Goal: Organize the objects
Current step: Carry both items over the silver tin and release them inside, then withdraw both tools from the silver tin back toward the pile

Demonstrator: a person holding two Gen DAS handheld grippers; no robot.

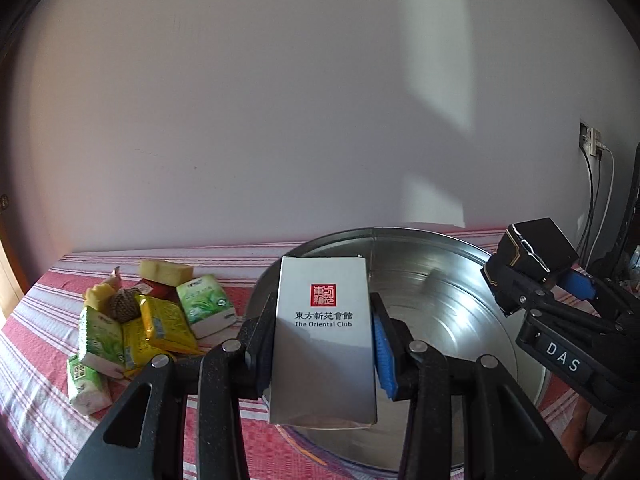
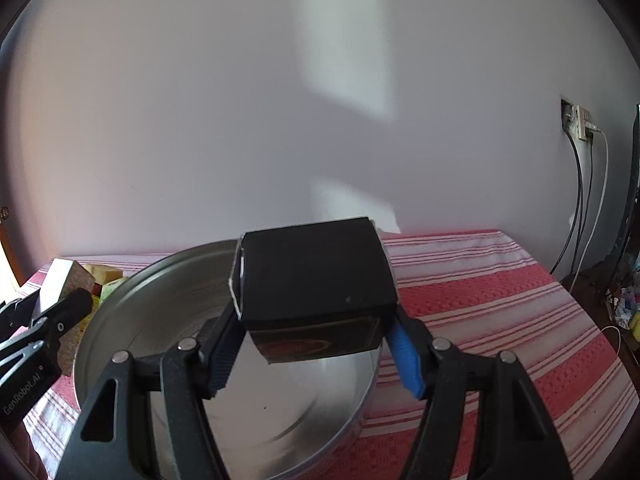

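My left gripper [image 1: 322, 340] is shut on a white box printed "The Oriental Club" [image 1: 324, 336], held over the near left part of a round metal basin [image 1: 460, 280]. My right gripper [image 2: 316, 340] is shut on a black box [image 2: 316, 276], carried above the same basin [image 2: 120, 320]. The left wrist view shows the right gripper [image 1: 536, 280] with the black box [image 1: 536, 248] at the right, over the basin's far rim. In the right wrist view the left gripper [image 2: 48, 304] and its white box [image 2: 60, 280] appear at the left edge.
A pile of green and yellow packets [image 1: 148, 320] with yellow sponges and a woven ball lies left of the basin on the red-and-white striped cloth [image 2: 500, 300]. A plain wall stands right behind. A wall socket with hanging cables [image 2: 580, 184] is at the right.
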